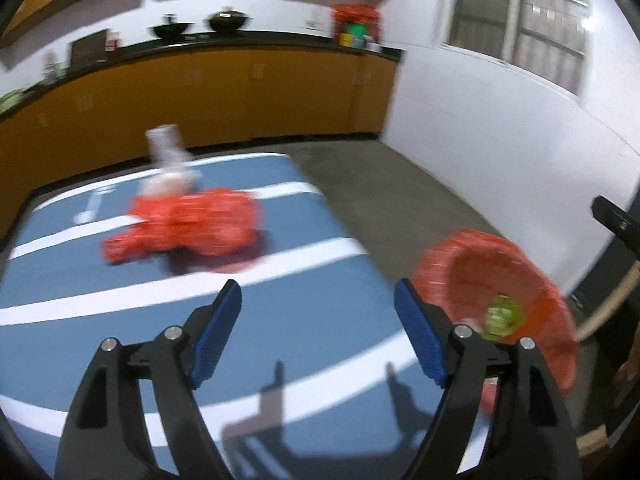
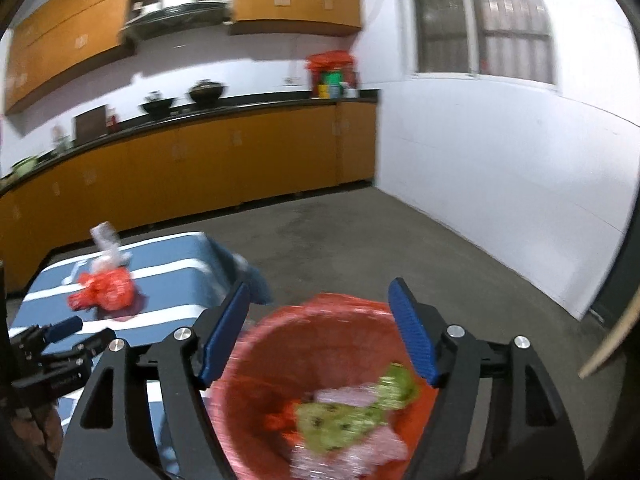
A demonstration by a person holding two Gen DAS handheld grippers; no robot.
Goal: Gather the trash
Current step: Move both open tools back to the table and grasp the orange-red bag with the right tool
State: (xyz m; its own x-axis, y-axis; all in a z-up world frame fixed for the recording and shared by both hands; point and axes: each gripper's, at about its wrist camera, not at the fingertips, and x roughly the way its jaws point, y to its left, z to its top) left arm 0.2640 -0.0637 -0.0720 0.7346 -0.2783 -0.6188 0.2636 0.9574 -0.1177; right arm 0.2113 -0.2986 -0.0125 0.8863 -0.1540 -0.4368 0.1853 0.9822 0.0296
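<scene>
A crumpled red plastic bag (image 1: 188, 226) lies on the blue table with white stripes (image 1: 312, 320), with a pale crumpled wrapper (image 1: 168, 160) just behind it. Both show small in the right wrist view, the bag (image 2: 106, 292) and the wrapper (image 2: 106, 240). A bin lined with a red bag (image 2: 320, 360) stands on the floor by the table's right edge and holds green and pink wrappers (image 2: 352, 412). It also shows in the left wrist view (image 1: 500, 312). My left gripper (image 1: 318, 304) is open and empty over the table. My right gripper (image 2: 318, 304) is open and empty above the bin.
Grey concrete floor (image 2: 400, 248) stretches to a white wall (image 2: 500, 168) on the right. Orange cabinets with a black counter (image 2: 200, 152) run along the back, with pots on top. A wooden stick (image 2: 612, 344) leans at the far right. The left gripper (image 2: 60, 340) shows in the right wrist view.
</scene>
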